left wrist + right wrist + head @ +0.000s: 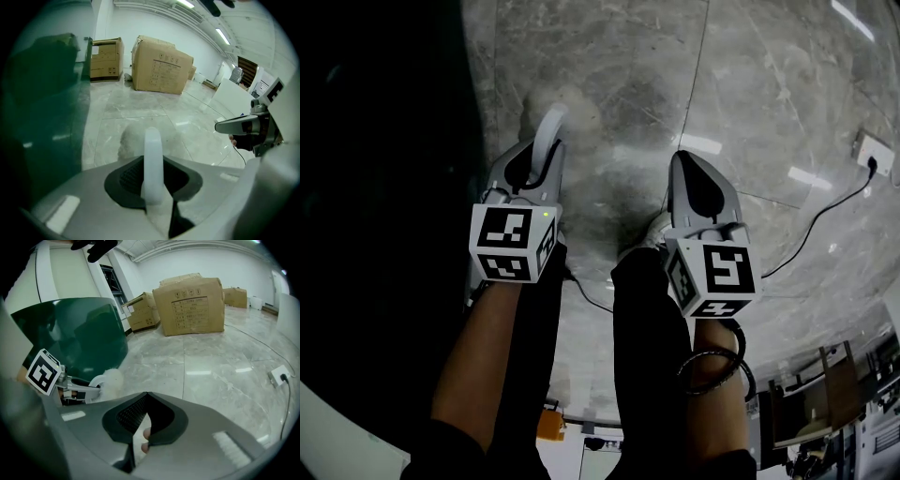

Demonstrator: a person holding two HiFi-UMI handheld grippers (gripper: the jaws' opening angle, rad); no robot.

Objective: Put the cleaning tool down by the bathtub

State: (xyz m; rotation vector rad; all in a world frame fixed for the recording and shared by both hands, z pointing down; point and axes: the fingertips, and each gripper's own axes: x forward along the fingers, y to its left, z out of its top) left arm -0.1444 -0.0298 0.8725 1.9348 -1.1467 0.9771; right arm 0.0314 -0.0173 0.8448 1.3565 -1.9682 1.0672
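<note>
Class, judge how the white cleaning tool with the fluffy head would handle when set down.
The curved white plastic handle shows no sag in the left gripper: probably stiff. The fluffy white head looks soft and light, likely landing quietly, unlikely to roll.

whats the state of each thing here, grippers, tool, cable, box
left gripper: shut on the cleaning tool
right gripper: shut, empty
cleaning tool: held by its white handle, not yet put down
cable: plugged into the socket
cardboard box: closed
</note>
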